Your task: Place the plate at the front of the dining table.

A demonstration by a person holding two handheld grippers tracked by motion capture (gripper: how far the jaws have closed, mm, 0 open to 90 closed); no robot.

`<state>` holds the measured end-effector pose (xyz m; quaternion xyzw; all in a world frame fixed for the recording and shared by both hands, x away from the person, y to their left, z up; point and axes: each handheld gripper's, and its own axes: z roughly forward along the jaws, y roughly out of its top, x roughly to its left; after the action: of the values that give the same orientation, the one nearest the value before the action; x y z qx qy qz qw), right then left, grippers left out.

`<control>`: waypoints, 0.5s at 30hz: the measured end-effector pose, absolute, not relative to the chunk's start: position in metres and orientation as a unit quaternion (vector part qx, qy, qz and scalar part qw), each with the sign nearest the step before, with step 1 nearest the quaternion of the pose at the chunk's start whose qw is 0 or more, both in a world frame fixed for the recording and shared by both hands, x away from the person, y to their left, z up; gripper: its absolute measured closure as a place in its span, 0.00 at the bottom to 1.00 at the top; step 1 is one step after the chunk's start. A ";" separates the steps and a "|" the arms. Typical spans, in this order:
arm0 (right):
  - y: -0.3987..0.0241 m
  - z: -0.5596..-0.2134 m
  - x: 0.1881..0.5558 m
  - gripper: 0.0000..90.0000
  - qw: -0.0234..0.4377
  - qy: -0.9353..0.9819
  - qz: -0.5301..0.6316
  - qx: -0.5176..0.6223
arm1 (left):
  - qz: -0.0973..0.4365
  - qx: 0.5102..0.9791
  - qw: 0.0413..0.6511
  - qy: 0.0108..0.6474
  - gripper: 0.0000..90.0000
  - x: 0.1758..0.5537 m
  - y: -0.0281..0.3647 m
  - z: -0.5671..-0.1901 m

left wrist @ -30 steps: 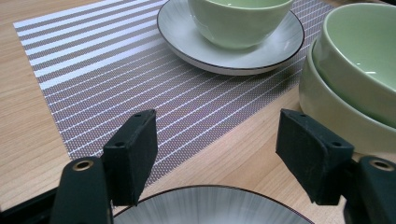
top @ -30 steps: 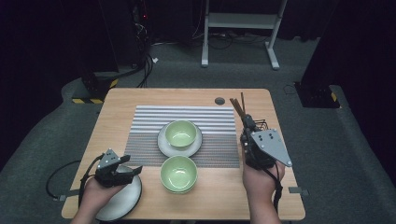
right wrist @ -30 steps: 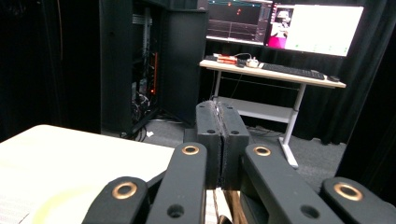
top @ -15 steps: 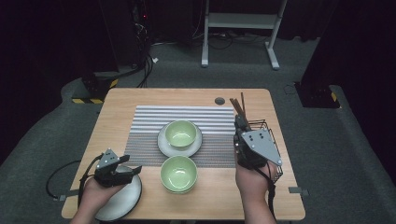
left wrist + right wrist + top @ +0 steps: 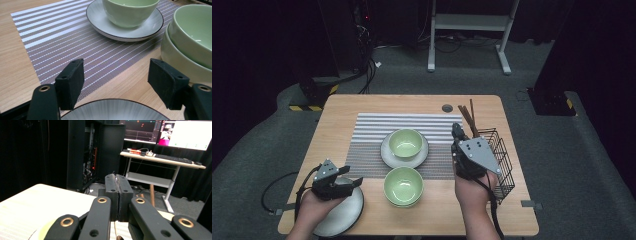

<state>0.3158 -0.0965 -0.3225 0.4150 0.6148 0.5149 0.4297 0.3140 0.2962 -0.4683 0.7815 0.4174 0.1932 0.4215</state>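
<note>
Dark room with black curtains, grey carpet and a white-legged desk (image 5: pixel 469 30) beyond a light wooden table (image 5: pixel 362 107). Centred on the table, a grey-and-white striped placemat (image 5: pixel 367 135). On the mat, a grey plate (image 5: pixel 387 155) carrying a pale green bowl (image 5: pixel 405 143). Just nearer the person, partly over the mat's front edge, a stack of green bowls (image 5: pixel 403 186), one nested inside another as seen in the left gripper view (image 5: pixel 190 42). At the right edge of the table, a black wire basket (image 5: pixel 499 157) with brown chopsticks (image 5: pixel 468 119) angled out of its far end. At the front left corner, a second grey plate (image 5: pixel 343 216), empty, lying off the mat. Left gripper (image 5: pixel 339 179) held low over that plate's far rim, jaws spread wide apart with nothing between them; past them in the left gripper view, the plate's rim (image 5: pixel 112 111), the mat and both bowl groups. Right gripper (image 5: pixel 458 132) raised beside the basket, between it and the plated bowl, pointing away from the person; in the right gripper view (image 5: pixel 117 195), jaws pressed flat together with nothing gripped, aimed at a rack and a desk with lit monitors (image 5: pixel 167 132).
</note>
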 end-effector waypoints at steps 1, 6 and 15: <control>-0.096 -0.323 0.316 0.99 0.429 0.615 0.515 0.415 | 0.193 0.782 0.421 0.417 0.33 0.314 0.296 -0.468; -0.089 -0.329 0.320 0.99 0.421 0.619 0.517 0.415 | 0.193 0.781 0.422 0.418 0.33 0.314 0.296 -0.468; -0.078 -0.336 0.322 0.99 0.409 0.626 0.523 0.409 | 0.190 0.783 0.421 0.416 0.33 0.314 0.294 -0.469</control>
<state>0.3223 -0.0776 -0.3364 0.4087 0.6259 0.5234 0.4091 0.3138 0.2944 -0.4693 0.7834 0.4155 0.1904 0.4211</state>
